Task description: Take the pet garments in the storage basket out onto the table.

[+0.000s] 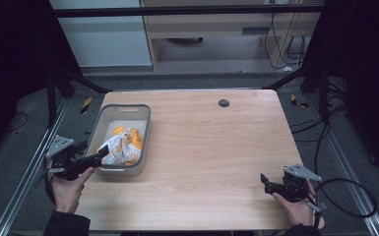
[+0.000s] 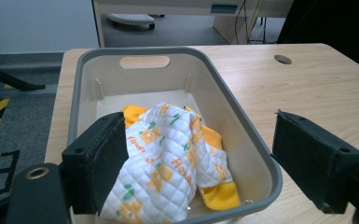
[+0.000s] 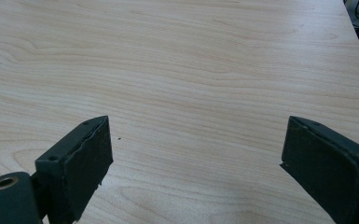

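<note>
The fingers (image 2: 98,163) of the left gripper (image 2: 200,168) stand wide apart at the near end of the grey rectangular plastic basket (image 2: 242,126), one pad inside over the cloth, the other outside the right wall. Nothing is clamped between them. The crumpled white quilted cloth with orange and green print and orange lining (image 2: 168,158) lies in the near half of the basket, on its floor. In the high view the basket (image 1: 145,125) sits at the left side of the pale wooden table (image 1: 216,147), with the left gripper (image 1: 101,156) at its near left corner. The right gripper (image 3: 196,172) hovers over bare tabletop (image 3: 191,70) near the table's front right corner, its fingers (image 3: 81,163) also spread wide, holding nothing.
</note>
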